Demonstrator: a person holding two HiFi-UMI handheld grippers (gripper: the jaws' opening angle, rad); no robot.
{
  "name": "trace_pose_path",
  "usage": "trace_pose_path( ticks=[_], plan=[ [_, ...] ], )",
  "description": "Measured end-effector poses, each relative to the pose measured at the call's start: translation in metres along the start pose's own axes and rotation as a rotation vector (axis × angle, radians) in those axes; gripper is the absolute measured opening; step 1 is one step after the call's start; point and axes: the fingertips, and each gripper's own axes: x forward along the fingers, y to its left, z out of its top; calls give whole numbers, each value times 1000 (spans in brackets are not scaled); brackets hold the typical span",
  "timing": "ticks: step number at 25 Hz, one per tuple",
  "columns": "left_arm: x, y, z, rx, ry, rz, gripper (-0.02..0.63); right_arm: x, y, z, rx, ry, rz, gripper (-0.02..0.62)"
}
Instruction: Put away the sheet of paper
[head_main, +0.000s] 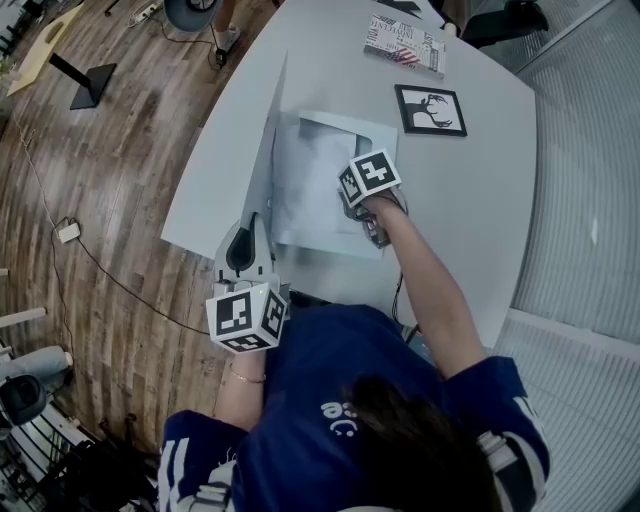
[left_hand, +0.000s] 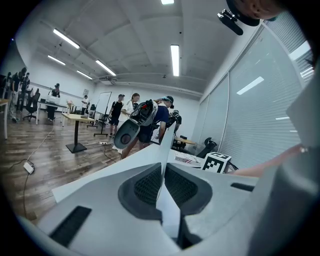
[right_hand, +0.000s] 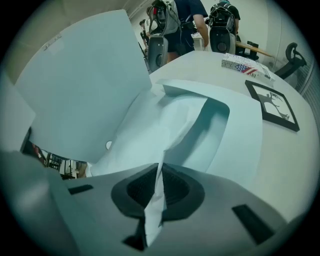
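An open pale folder (head_main: 335, 125) lies on the white table (head_main: 480, 200). Its cover (head_main: 268, 160) stands upright, and my left gripper (head_main: 246, 243) is shut on the cover's near edge. In the left gripper view the thin cover (left_hand: 167, 145) runs up from between the pads. The white sheet of paper (head_main: 305, 190) lies on the folder's inner side, slightly buckled. My right gripper (head_main: 352, 208) points steeply down, shut on the sheet's near edge. In the right gripper view the sheet (right_hand: 165, 125) rises from the shut jaws toward the folder's pocket (right_hand: 215, 117), with the raised cover (right_hand: 80, 85) at left.
A booklet with a flag print (head_main: 405, 45) and a framed black-and-white deer picture (head_main: 431, 109) lie at the table's far side. The table's left edge (head_main: 215, 150) drops to a wooden floor. People and desks stand far off (left_hand: 135, 120).
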Motion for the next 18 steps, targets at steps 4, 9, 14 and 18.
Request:
trace_pose_path(
  ticks=[4, 9, 14, 18],
  plan=[
    [1, 0, 0, 5, 2, 8, 23, -6, 6, 2, 48, -26, 67, 131],
    [1, -3, -2, 24, 8, 5, 23, -21, 2, 13, 36, -105, 20, 302],
    [4, -8, -5, 39, 10, 2, 23, -41, -11, 13, 47, -212, -5, 333],
    [2, -10, -4, 51, 12, -8, 25, -70, -14, 16, 123, -371, 49, 318]
  ],
)
